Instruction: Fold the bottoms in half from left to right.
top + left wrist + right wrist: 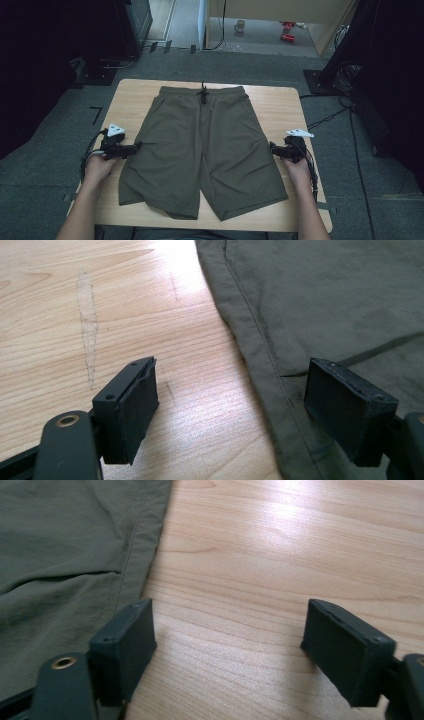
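**Shorts flat on surface, no grasp made**

Shorts (202,150) lay spread flat across the surface (280,105), waistband at the far edge, both legs toward me. I held the left gripper (134,146) at the left side seam and the right gripper (272,146) at the right seam, each with fingers spread and pinching nothing. By my judgement, no fold was made; all folding remained.
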Action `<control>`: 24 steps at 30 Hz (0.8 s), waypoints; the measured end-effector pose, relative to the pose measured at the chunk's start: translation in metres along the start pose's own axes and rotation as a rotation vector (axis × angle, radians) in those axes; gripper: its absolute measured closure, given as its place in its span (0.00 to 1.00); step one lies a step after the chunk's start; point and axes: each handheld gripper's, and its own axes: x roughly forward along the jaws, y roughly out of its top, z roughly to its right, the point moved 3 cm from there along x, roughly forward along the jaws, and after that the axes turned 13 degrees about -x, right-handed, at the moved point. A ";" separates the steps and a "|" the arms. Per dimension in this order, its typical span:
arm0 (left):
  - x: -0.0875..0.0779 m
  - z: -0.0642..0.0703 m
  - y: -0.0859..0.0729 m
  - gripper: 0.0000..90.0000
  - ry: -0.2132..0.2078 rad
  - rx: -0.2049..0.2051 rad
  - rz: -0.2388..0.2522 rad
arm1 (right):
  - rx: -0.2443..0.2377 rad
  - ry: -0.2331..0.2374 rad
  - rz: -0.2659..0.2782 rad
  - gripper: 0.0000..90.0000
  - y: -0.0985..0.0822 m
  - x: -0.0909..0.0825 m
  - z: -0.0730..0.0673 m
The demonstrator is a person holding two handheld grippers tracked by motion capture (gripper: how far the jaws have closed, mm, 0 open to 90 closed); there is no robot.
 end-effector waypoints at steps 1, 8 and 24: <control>0.000 0.000 0.000 0.24 0.003 -0.002 0.001 | 0.001 0.000 -0.001 0.21 0.000 0.000 0.000; 0.000 0.000 -0.001 0.21 0.021 -0.019 0.000 | 0.027 -0.027 -0.019 0.14 -0.001 0.000 0.000; 0.001 0.006 -0.001 0.20 0.080 -0.075 0.013 | 0.006 -0.007 0.014 0.34 0.000 -0.002 -0.005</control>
